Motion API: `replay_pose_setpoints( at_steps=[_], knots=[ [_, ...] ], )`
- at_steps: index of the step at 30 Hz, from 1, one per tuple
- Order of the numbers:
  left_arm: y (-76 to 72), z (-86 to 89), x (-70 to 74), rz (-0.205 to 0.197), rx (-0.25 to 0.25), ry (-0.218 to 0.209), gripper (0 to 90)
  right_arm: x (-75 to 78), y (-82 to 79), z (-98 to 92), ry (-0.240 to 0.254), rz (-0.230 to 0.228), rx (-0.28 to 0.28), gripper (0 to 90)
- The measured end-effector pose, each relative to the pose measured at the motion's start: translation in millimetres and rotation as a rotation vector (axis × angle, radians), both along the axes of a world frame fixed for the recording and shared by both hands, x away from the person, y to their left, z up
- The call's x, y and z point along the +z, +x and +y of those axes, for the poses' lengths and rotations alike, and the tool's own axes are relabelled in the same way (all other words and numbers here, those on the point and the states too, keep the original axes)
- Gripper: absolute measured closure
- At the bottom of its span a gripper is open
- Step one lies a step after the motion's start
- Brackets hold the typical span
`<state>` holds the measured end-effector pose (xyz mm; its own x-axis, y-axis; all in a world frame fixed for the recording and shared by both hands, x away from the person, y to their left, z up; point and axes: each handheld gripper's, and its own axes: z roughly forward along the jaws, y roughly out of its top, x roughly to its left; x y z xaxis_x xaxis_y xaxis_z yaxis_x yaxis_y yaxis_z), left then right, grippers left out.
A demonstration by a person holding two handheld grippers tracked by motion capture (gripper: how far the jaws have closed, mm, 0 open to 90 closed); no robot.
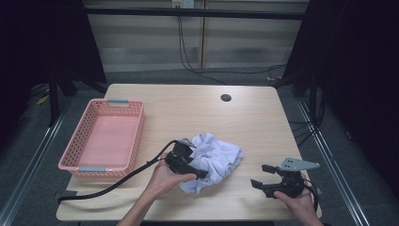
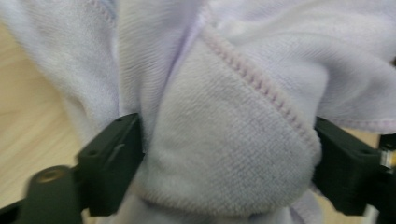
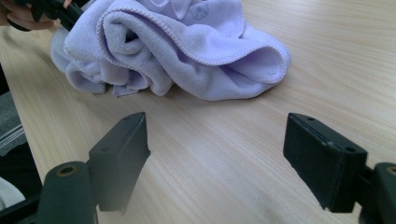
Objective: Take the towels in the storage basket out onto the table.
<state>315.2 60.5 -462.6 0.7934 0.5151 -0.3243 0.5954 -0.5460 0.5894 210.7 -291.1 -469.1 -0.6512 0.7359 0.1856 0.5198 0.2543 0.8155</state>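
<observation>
towel [image 1: 214, 157]: pale lilac, hem stitching a shade pinker
basket [image 1: 75, 160]: pink lattice walls, grey handles
worktop [image 1: 188, 108]: light wood grain
left tool [image 1: 188, 165]: black
right tool [image 1: 262, 176]: black, grey plate on top

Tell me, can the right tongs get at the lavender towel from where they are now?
Probably yes. The right tongs stand open, apart from the towel, with bare table between them; the left tongs sit on its far side.
</observation>
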Motion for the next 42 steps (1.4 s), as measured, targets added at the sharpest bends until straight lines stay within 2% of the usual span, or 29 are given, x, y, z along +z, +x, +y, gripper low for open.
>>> replay_pose_setpoints(
  at_steps=[1,3,4,6,9,11,13,14,15,16,17,18,20,22,23,24,26,28,29,31,33,34,35,36,37,38,40,41,42],
  knots=[
    [-0.9,4.5,0.7,-0.003,-0.010,-0.016,16.2,0.0,-0.1,0.2,0.000,0.001,0.001,21.8],
    [-3.0,13.0,2.1,-0.004,0.021,-0.048,15.6,-0.2,0.3,0.6,0.003,-0.001,0.004,21.7],
    [-4.4,17.8,2.5,0.003,0.020,-0.067,15.6,-0.3,0.6,0.9,0.004,0.004,0.003,21.5],
    [-8.4,23.9,5.0,-0.018,0.034,-0.073,15.7,0.2,0.8,2.0,0.012,0.007,0.006,21.5],
    [-15.3,33.3,11.3,-0.016,0.034,-0.084,15.7,3.6,1.3,5.5,0.021,-0.005,0.015,21.4],
    [-21.6,38.7,17.6,-0.035,0.031,-0.062,15.7,8.1,2.0,9.0,0.027,-0.013,0.017,21.4],
    [-29.0,44.2,25.0,-0.056,0.028,-0.063,15.8,13.1,4.0,13.9,0.032,-0.028,0.026,21.6],
    [-33.0,46.8,29.1,-0.052,0.033,-0.062,15.7,15.8,5.3,16.9,0.034,-0.028,0.030,22.3],
    [-38.2,49.1,32.5,-0.044,0.026,-0.077,15.7,18.3,7.1,20.3,0.034,-0.030,0.036,26.1],
    [-44.1,51.6,36.4,-0.058,0.010,-0.075,15.8,20.6,9.0,23.9,0.034,-0.034,0.047,30.1],
    [-50.8,53.7,39.8,-0.094,0.014,-0.067,17.4,22.8,11.1,28.1,0.030,-0.034,0.055,30.7],
    [-57.1,56.6,42.4,-0.106,0.013,-0.080,18.8,24.9,13.8,32.8,0.028,-0.039,0.064,32.0],
    [-63.7,60.0,43.8,-0.113,0.012,-0.101,26.6,28.5,22.0,44.0,0.033,-0.033,0.096,44.3],
    [-70.2,58.7,43.0,-0.132,0.029,-0.105,29.7,29.9,29.5,53.4,0.037,-0.027,0.113,47.3],
    [-73.2,57.7,42.6,-0.156,0.021,-0.106,34.4,30.4,34.1,58.6,0.040,-0.021,0.128,50.5],
    [-74.2,56.4,40.9,-0.157,0.008,-0.118,41.0,30.9,38.3,64.1,0.033,-0.021,0.138,52.0],
    [-71.2,52.9,35.8,-0.173,0.018,-0.137,48.3,31.3,48.2,78.6,0.060,-0.010,0.174,53.6],
    [-60.1,46.5,29.7,-0.150,0.012,-0.153,47.4,30.2,50.7,83.5,0.054,-0.004,0.180,53.7],
    [-55.1,42.3,27.9,-0.161,0.007,-0.173,45.7,27.7,53.2,87.8,0.053,0.008,0.191,53.8],
    [-44.4,32.3,23.3,-0.187,0.011,-0.168,41.5,20.1,57.5,94.3,0.047,0.037,0.215,52.9],
    [-34.2,22.0,14.5,-0.150,0.004,-0.184,35.3,11.0,60.0,98.8,0.034,0.067,0.226,55.6],
    [-31.9,16.2,9.9,-0.146,0.022,-0.151,37.2,8.3,60.3,99.8,0.036,0.076,0.232,58.9],
    [-32.1,12.0,5.9,-0.148,0.035,-0.142,41.2,5.7,59.9,101.1,0.036,0.083,0.234,62.7],
    [-33.1,9.1,3.1,-0.151,0.014,-0.134,42.8,4.4,58.7,102.3,0.021,0.086,0.238,65.2],
    [-36.4,7.1,2.6,-0.190,0.016,-0.092,50.7,4.0,57.4,103.3,-0.004,0.080,0.240,69.9],
    [-37.1,7.6,2.7,-0.201,0.009,-0.083,61.5,3.8,56.1,103.2,-0.017,0.082,0.238,74.3],
    [-32.8,17.3,3.7,-0.176,0.027,-0.163,74.4,4.6,56.0,99.1,0.009,0.089,0.225,77.0],
    [-29.6,22.5,4.2,-0.149,0.036,-0.196,78.6,5.8,57.0,96.1,0.022,0.085,0.219,78.0],
    [-28.6,28.7,6.3,-0.161,0.045,-0.225,80.3,7.6,57.6,93.0,0.031,0.079,0.201,78.3]
  ],
)
